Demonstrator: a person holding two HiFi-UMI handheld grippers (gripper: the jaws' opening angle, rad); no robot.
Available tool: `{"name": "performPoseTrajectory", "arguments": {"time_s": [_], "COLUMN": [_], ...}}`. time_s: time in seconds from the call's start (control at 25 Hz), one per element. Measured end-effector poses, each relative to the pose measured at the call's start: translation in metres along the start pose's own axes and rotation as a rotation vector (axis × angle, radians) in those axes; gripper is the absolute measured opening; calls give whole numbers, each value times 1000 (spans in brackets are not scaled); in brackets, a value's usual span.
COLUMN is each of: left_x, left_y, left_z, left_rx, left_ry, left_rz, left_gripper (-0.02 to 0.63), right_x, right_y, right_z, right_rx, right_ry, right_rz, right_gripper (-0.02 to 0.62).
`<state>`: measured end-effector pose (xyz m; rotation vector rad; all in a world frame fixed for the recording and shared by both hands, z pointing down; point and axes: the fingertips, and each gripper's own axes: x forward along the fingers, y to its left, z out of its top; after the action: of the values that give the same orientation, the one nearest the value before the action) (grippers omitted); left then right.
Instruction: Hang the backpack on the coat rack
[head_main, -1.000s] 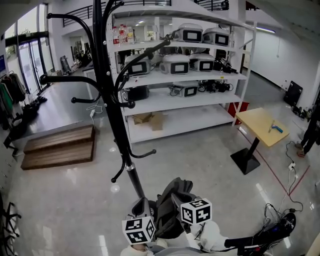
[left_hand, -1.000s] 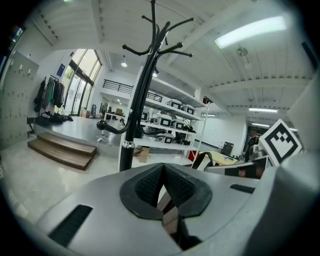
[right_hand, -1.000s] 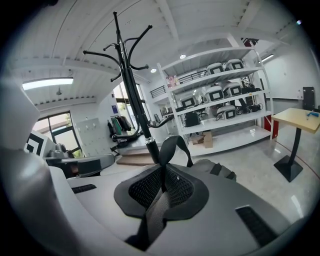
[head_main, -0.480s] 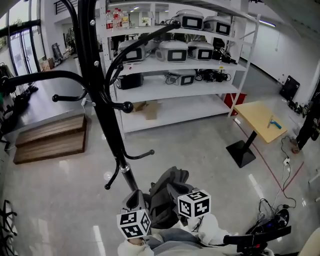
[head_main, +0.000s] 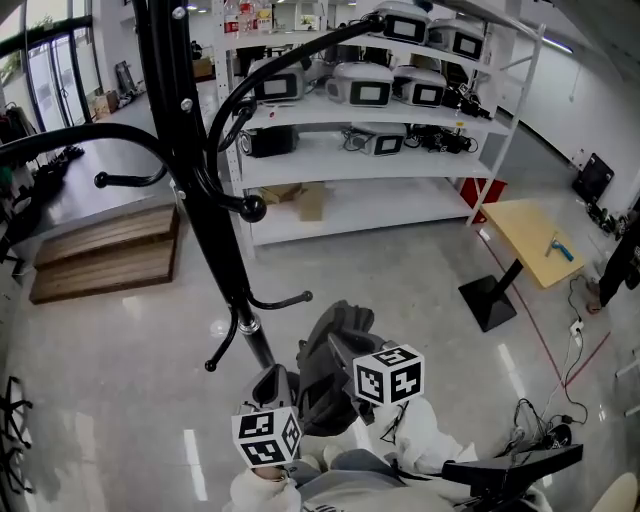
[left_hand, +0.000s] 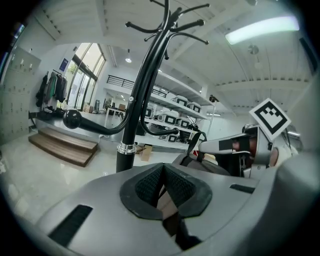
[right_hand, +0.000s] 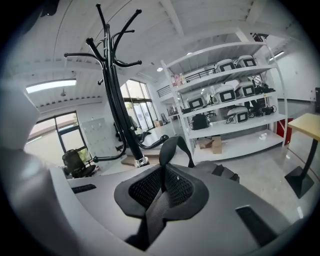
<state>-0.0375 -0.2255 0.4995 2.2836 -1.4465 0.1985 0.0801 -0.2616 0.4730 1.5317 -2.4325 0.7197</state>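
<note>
change: rack (head_main: 222, 250) nearer than a second ago, backpack (head_main: 330, 370) carried up to it | left hand-held gripper (left_hand: 161, 194), right hand-held gripper (right_hand: 161, 186): both clamped on the backpack | not yet hung

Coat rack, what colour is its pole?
The coat rack pole is black, with a silver collar low down; head view shows it best.
</note>
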Motion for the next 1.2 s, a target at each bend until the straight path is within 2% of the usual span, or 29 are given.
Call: {"name": "performPoseTrajectory", "arguments": {"time_s": [0.64, 1.2], "left_x": [18, 15], "left_y": [22, 34], "left_z": [18, 14], "left_rx": [-7, -21], "left_ry": [-30, -22], "left_rz": [84, 127], "left_gripper": [3, 3], "right_x": [45, 73], "right_y": [5, 34], "right_z": [31, 20], "right_rx": [-86, -143], "right_ry": [43, 92], "right_rz": [94, 175], "right_gripper": [29, 29]}}
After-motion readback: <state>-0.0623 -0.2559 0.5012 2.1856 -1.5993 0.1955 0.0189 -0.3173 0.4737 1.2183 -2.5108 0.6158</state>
